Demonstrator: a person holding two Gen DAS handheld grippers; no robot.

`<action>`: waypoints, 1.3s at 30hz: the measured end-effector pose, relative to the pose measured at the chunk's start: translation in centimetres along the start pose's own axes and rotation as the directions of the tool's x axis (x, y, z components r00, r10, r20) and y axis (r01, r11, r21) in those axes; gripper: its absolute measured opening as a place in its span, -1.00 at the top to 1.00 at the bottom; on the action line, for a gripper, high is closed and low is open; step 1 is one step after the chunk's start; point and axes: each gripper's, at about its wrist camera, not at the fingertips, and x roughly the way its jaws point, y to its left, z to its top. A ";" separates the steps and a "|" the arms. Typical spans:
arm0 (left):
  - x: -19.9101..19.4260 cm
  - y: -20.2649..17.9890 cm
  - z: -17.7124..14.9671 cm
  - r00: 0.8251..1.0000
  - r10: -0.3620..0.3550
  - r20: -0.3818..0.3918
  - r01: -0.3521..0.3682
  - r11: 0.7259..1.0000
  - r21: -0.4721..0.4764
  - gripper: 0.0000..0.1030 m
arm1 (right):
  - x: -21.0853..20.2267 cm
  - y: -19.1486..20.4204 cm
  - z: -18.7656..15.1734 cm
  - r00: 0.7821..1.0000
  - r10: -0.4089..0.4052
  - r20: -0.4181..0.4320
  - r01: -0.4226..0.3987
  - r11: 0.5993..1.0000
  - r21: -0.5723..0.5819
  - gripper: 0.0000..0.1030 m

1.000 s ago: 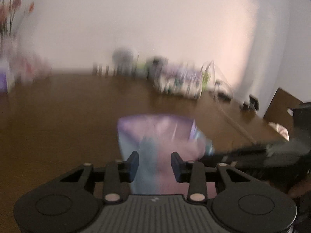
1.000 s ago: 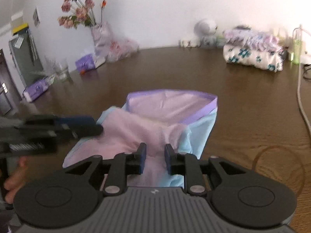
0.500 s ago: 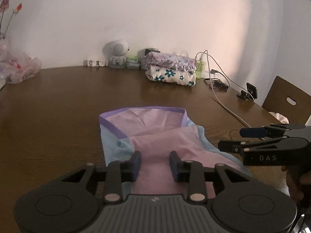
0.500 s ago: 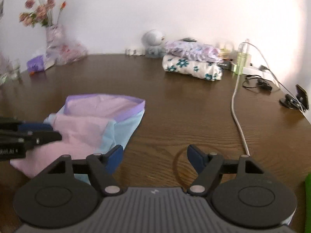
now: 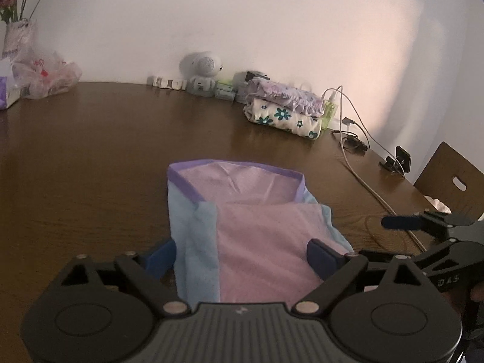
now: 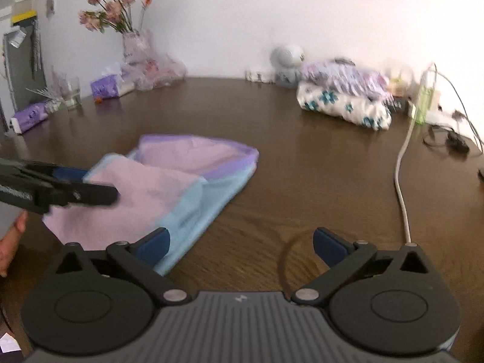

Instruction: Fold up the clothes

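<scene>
Over garment, left gripper newly, seemingly, agape

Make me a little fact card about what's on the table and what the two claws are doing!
garment: pink, blue and purple cloth, partly folded, lying on the table
table: dark brown wood
left claw: open, fingers on either side of the cloth's near end
right claw: open, over bare wood just right of the cloth
folded pile: flowered clothes stacked near the far wall
toy: small white robot figure by the wall
flowers: vase of pink flowers at the far left
cable: white cord across the right side
</scene>
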 end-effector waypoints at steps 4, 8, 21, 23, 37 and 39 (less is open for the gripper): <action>-1.1 0.0 -0.1 1.000 -0.001 0.029 0.000 1.000 0.028 -0.88 | -1.5 -0.7 -0.7 0.999 0.046 0.027 -0.047 0.999 0.020 -0.99; -4.2 0.6 -0.4 1.000 -0.006 0.010 0.005 0.993 0.121 -0.88 | -4.1 -0.1 -1.8 0.986 0.151 0.071 -0.149 0.988 -0.032 -0.99; -1.5 2.6 -0.6 0.997 -0.059 -0.055 0.067 0.985 0.157 0.04 | -0.6 3.8 0.3 0.979 0.201 -0.015 -0.202 0.978 -0.061 -0.09; -0.7 2.8 0.3 0.995 -0.055 -0.079 0.067 0.987 0.145 -0.02 | -0.3 3.2 0.7 0.982 0.187 -0.016 -0.187 0.982 -0.029 -0.11; -0.6 3.4 2.5 0.994 -0.075 -0.082 0.083 0.991 0.108 -0.55 | -1.1 -0.7 2.4 1.000 -0.019 -0.002 0.019 0.999 0.035 -0.98; -0.6 3.5 1.5 0.991 -0.103 -0.082 0.112 0.986 0.125 -0.63 | -0.7 -0.5 1.8 1.000 0.020 -0.021 -0.020 1.000 0.022 -0.99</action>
